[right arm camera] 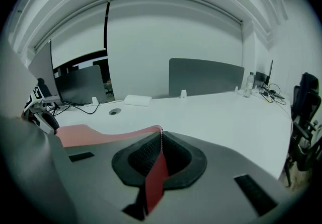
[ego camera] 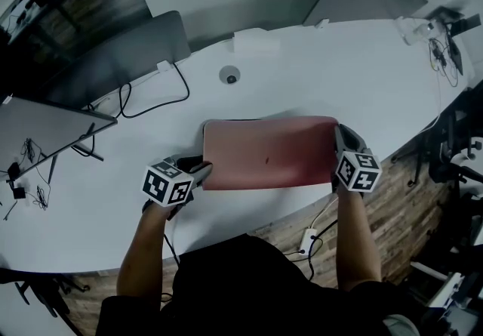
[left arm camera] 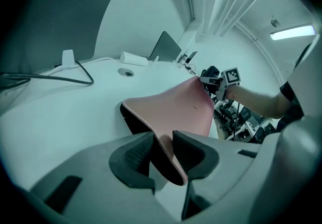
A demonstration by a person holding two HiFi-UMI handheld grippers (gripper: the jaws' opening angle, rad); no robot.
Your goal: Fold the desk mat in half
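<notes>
Desk mat point(ego camera: 268, 153); grommet point(ego camera: 229, 75) and cable point(ego camera: 188, 90) beyond.

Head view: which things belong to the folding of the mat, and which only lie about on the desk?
In the job:
- mat
- left gripper, shut on the mat's left edge
- right gripper, shut on its right edge

Lying about:
- cable
- white box
- monitor
- grommet
</notes>
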